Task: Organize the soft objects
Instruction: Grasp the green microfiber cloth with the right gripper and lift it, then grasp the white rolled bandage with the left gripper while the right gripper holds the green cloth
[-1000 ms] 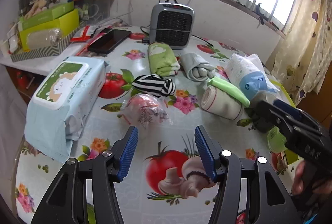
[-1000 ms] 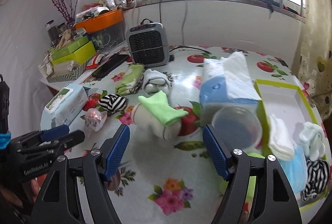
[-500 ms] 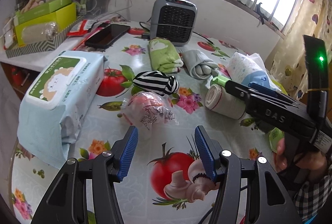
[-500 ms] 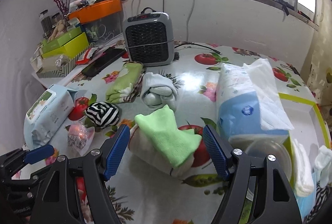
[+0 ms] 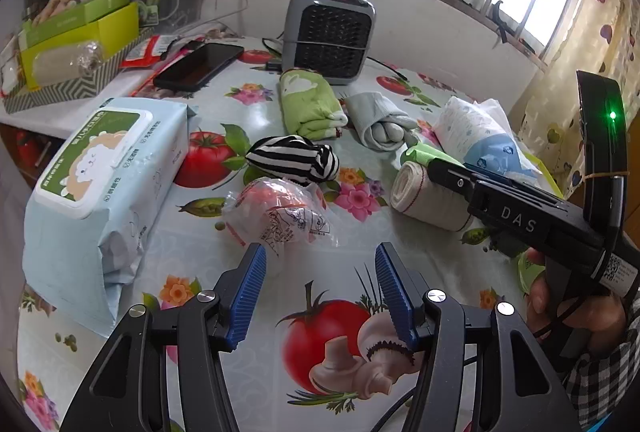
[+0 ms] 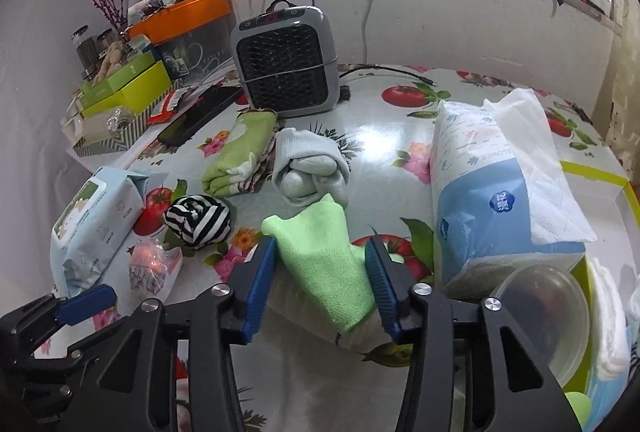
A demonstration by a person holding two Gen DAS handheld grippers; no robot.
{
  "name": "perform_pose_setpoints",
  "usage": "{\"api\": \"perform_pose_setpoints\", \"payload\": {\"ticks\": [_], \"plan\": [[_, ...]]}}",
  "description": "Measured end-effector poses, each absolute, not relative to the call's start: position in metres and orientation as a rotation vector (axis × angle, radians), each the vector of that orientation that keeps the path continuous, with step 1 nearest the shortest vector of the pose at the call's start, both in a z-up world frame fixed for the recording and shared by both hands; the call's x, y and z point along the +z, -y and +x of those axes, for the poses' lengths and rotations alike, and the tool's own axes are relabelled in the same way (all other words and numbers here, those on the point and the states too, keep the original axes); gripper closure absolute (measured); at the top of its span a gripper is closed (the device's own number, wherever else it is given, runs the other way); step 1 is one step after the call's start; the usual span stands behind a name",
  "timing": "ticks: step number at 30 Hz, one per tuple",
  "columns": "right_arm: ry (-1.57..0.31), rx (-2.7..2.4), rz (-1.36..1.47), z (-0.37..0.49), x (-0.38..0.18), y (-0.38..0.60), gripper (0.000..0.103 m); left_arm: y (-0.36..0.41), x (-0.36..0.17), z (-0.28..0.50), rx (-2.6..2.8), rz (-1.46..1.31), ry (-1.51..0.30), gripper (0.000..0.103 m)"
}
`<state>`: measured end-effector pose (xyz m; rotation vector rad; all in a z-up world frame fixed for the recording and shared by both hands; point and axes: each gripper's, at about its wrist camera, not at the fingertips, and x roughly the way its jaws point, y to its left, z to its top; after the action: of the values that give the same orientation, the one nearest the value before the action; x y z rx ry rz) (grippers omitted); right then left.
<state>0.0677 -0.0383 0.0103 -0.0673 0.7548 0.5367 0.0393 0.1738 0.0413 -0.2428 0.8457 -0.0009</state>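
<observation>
Closing my right tongs (image 6: 320, 272) around the green cloth (image 6: 328, 252), I see its blue pads touching the cloth on both sides, where it lies draped over a cream roll of fabric (image 5: 424, 198) on the table (image 6: 384, 140). From the left camera, the right tool reaches in from the right edge, with a hand (image 5: 576, 316) wrapped around its grip and its tip at the roll.

My left tongs (image 5: 320, 292) are held apart with nothing between them, above a printed tomato and mushroom on the tablecloth. Just ahead of them lies a crinkly clear bag (image 5: 280, 212) with something pink inside, and beyond that a black-and-white striped bundle (image 5: 292, 162).

Further back sit a folded green towel (image 5: 308, 108) and a rolled grey sock (image 5: 378, 126), side by side in front of a small grey heater (image 5: 330, 32). A pack of wet wipes (image 5: 100, 188) lies on the left side of the table, and a blue-and-white tissue pack (image 6: 500, 200) stands right of the green cloth. At the far right, a yellow-edged tray (image 6: 600, 176) holds white folded cloth, partly cut off by the frame.
</observation>
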Motion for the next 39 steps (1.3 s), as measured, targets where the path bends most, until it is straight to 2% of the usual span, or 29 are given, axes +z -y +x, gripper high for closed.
{"api": "perform_pose_setpoints", "payload": {"ticks": [1,8,23,28,36,39], "plan": [[-0.752,0.535,-0.069,0.067,0.010,0.038,0.059,-0.174,0.041,0.040,0.000,-0.243,-0.844,0.047],[-0.743,0.562,-0.056,0.058,0.017,0.038,0.091,-0.172,0.043,0.038,0.004,-0.242,-0.840,0.047],[-0.834,0.725,0.099,0.016,0.013,0.044,0.092,-0.170,0.043,0.039,-0.004,-0.244,-0.841,0.047],[-0.796,0.737,0.083,-0.003,0.021,0.052,0.092,-0.167,0.043,0.040,-0.021,-0.255,-0.849,0.047],[-0.707,0.561,0.024,0.015,0.029,0.067,0.092,-0.158,0.039,0.041,-0.043,-0.257,-0.867,0.047],[-0.750,0.526,-0.007,0.029,0.015,0.060,0.092,-0.156,0.037,0.042,-0.049,-0.260,-0.874,0.047]]}}
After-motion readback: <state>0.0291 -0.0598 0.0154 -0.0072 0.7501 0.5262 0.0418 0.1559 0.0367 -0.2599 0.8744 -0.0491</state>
